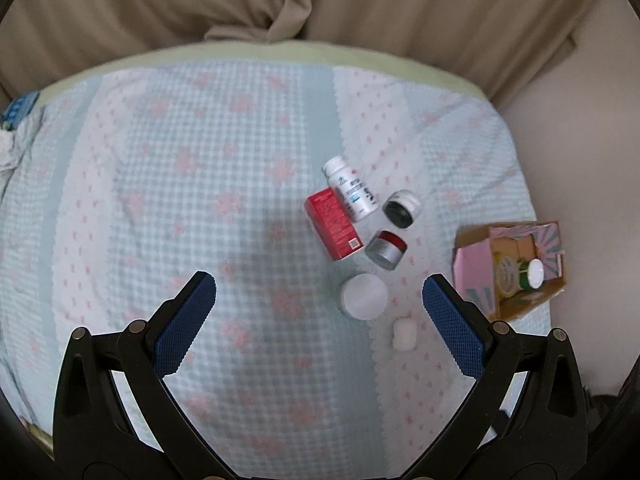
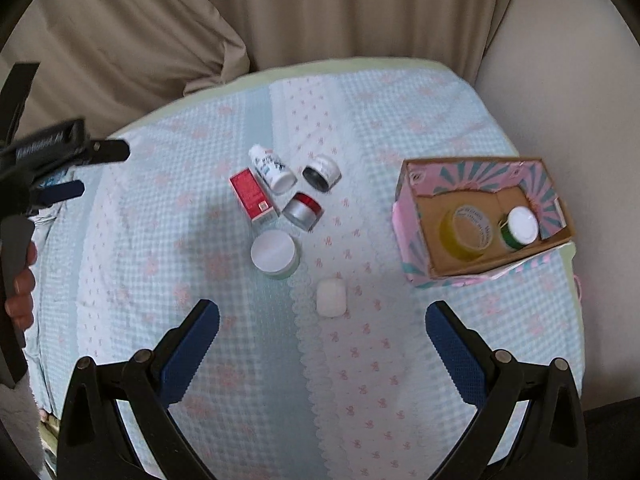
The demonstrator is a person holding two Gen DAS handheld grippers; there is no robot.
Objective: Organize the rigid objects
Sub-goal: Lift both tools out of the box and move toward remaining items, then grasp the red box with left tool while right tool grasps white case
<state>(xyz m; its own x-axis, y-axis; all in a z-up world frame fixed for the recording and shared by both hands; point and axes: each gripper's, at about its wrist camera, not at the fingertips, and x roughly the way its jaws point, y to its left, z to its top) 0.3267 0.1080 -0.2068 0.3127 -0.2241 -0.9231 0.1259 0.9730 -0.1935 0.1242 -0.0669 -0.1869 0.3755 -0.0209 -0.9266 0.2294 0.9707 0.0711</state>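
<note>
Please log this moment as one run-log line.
left hand-held gripper: open | right hand-held gripper: open | cardboard box: two jars

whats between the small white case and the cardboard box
Nothing: in the right wrist view the stretch from the small white case to the cardboard box is bare patterned cloth.

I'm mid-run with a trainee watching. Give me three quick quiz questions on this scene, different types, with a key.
1. True or false: the cardboard box already holds two jars.
2. Which loose item lies nearest the right gripper? A) red carton B) small white case C) white pill bottle
3. Fill in: the left gripper is ____, holding nothing.

Key: 1 true: a yellow jar and a green jar sit inside. 2 B. 3 open.
</note>
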